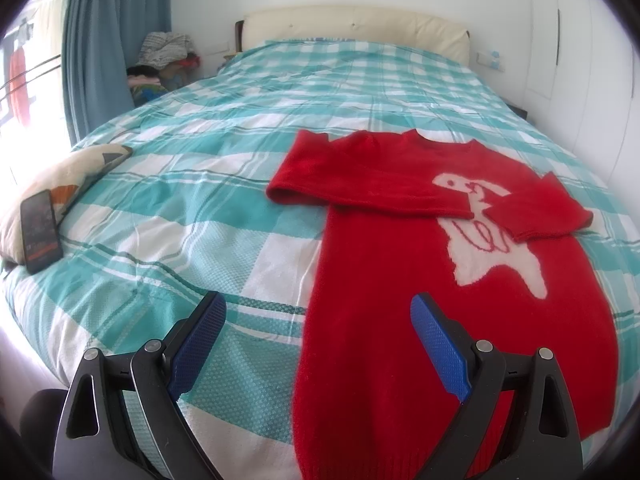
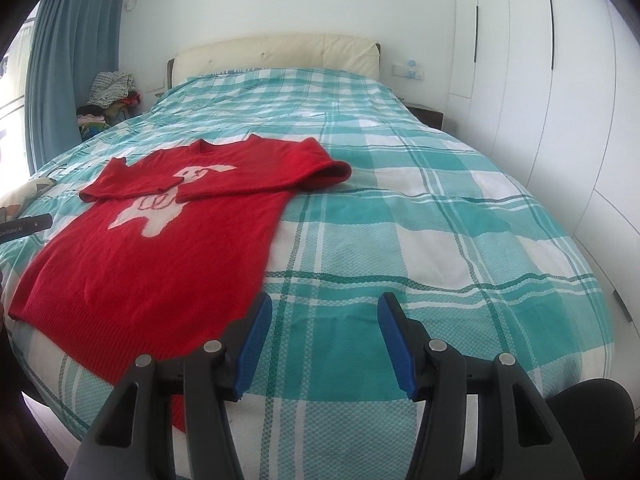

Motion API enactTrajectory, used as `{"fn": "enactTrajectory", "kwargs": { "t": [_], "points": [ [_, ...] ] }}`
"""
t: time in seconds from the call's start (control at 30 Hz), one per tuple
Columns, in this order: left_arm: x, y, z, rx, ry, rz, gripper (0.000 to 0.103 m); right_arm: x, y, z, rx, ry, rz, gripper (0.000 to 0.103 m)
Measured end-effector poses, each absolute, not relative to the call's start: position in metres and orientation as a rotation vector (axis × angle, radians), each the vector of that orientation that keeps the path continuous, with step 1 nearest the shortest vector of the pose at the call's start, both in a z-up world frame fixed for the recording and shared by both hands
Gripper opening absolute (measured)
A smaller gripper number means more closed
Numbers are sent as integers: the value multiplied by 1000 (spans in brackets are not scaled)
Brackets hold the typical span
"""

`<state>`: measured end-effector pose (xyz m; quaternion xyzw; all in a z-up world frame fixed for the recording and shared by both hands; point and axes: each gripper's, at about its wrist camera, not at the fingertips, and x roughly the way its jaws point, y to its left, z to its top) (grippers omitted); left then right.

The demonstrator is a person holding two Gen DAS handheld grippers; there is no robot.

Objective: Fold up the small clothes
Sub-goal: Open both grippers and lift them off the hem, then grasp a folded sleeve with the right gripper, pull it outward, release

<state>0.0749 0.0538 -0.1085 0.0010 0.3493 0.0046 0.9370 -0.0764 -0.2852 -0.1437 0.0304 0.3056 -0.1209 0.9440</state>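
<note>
Left gripper (image 1: 318,308): spread, empty, above the red sweater's (image 1: 400,280) near edge. Right gripper (image 2: 325,308): spread, empty; sweater (image 2: 160,256) ahead-left, sleeves folded, on bed (image 2: 440,220).

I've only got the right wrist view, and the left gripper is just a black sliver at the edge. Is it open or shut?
Observer: Open. The left gripper has nothing between its fingers.
Operator: Where is it against the sweater?
Observer: It straddles the left edge of the red sweater, with one finger over the knit and the other over the checked bedspread.
Operator: Anything on that side I should avoid?
Observer: A black phone lies on the pillow at the bed's left edge.
</note>
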Motion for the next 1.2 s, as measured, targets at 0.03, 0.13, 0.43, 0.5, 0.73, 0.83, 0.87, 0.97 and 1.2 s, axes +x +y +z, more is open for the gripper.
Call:
{"fn": "enactTrajectory", "kwargs": {
  "t": [0.03,0.13,0.43,0.5,0.73,0.83,0.87,0.97,1.2],
  "points": [
    [75,55,-109,-1,714,12,95,-77,-286,-142,71,623,-243,55],
    [77,60,-109,-20,718,21,95,-70,-290,-135,87,671,-202,55],
    [80,71,-106,-102,728,23,95,35,-256,-93,-391,804,-58,55],
    [80,71,-107,-93,734,29,95,65,-242,-94,-382,794,40,55],
    [83,74,-110,-93,748,39,95,162,-169,-143,-344,876,296,54],
    [85,77,-112,-97,757,44,95,196,-166,-172,-311,939,269,54],
    [86,77,-112,-97,760,48,95,204,-174,-177,-255,960,259,41],
    [87,80,-114,-105,772,51,95,205,-215,-161,-88,934,196,8],
    [89,77,-117,-116,793,43,95,138,-416,-84,249,705,-191,8]
  ]
}}
